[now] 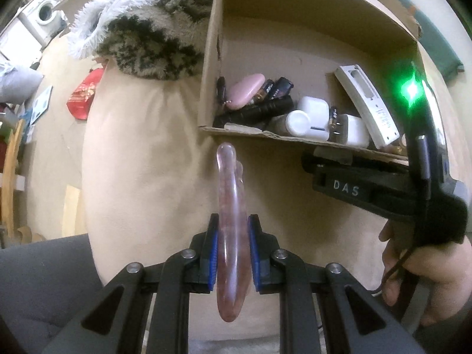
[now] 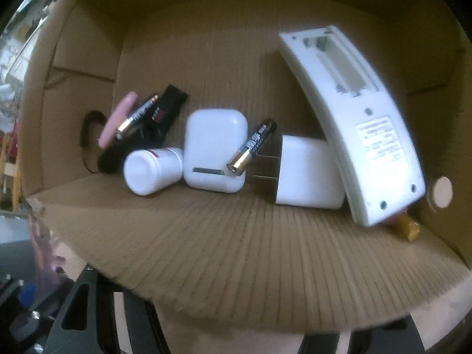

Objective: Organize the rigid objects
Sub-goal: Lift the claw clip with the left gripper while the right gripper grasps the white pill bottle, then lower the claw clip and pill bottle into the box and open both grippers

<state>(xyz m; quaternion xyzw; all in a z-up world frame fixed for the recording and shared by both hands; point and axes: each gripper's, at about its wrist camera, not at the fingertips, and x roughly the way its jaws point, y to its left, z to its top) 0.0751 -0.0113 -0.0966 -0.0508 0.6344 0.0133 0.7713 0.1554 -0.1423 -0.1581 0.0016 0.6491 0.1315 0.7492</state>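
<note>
Beige cushioned surface [image 1: 141,153] is carrying a cardboard box [image 1: 212,59] at twelve o'clock. Left gripper [image 1: 233,253] is clamping a pink translucent curved stone [image 1: 226,206] edgewise, box at one o'clock. Right gripper [image 1: 354,183] is hovering at the box rim, its jaw state hidden.

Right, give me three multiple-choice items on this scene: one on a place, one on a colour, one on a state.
1. The white earbud case lies:
A. inside the cardboard box
B. on the grey fabric
C. between blue pads

2. The curved translucent piece in the left gripper is:
A. green
B. pink
C. black

3. The white remote has its battery bay:
A. covered
B. taped
C. open and empty

Answers: 1 A, it sits among the items in the box; 2 B, pinkish and see-through; 3 C, the recess shows bare.
</note>
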